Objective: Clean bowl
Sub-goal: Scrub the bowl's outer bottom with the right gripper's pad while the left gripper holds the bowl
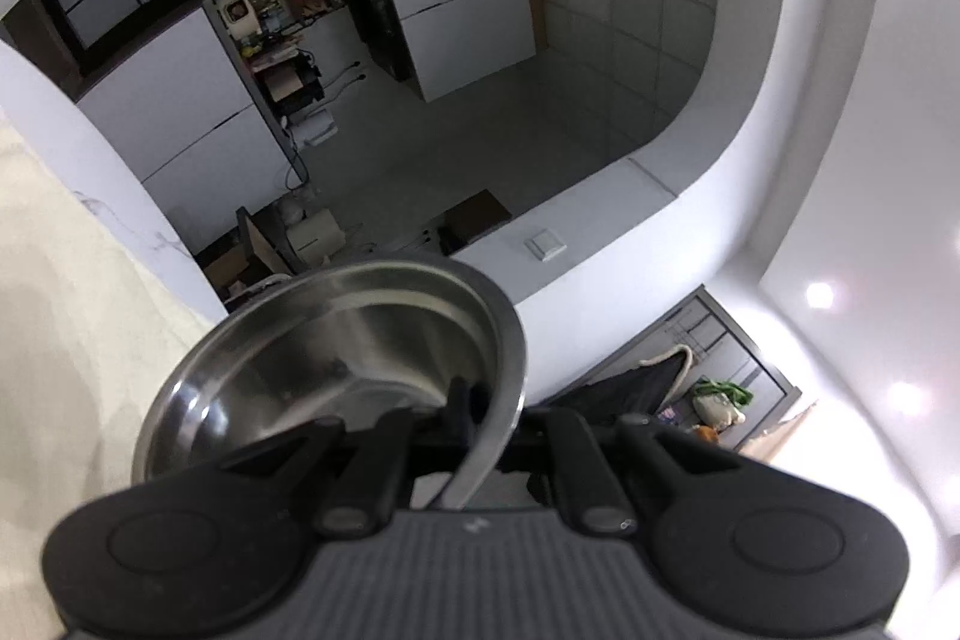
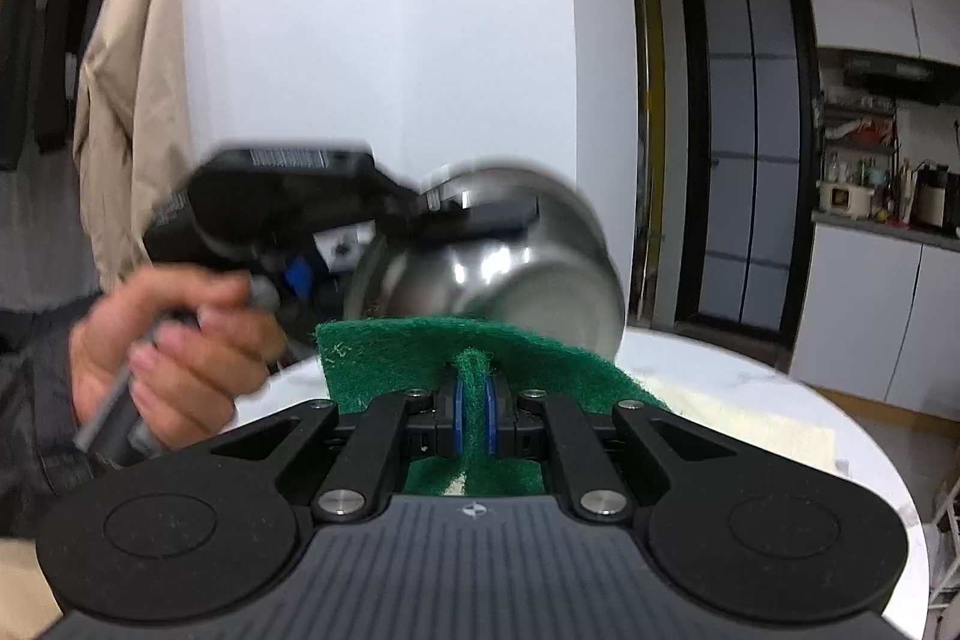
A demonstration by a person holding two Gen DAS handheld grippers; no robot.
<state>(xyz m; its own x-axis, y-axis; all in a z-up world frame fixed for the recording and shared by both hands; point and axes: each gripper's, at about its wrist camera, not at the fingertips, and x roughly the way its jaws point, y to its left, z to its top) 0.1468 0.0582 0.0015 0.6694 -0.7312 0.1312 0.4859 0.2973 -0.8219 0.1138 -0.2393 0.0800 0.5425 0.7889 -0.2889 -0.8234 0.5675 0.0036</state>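
The right tool (image 2: 474,415) is pinching a fold of the green scouring pad (image 2: 420,358) between its blue-faced fingers (image 2: 459,415), which are sitting close together with only the ridge of green fibre between them; the rest of the pad is spreading out flat ahead of the fingers and to both sides. Just beyond the pad's far edge, the steel bowl (image 2: 504,250) is hanging in the air, tilted on its side with its base turned toward this camera, blurred by motion. The left tool (image 2: 456,214) is gripping the bowl's rim, one finger lying across the outside wall, and the person's left hand (image 2: 174,352) is wrapping the handle lower left. In the left wrist view, the left tool (image 1: 477,421) is clamping the rim, one dark finger (image 1: 459,403) showing inside the bowl (image 1: 324,370), whose bare metal inside is facing the camera. Below the bowl, the white round worktop (image 2: 750,382) is showing, with a beige coat (image 2: 132,88) hanging at the left
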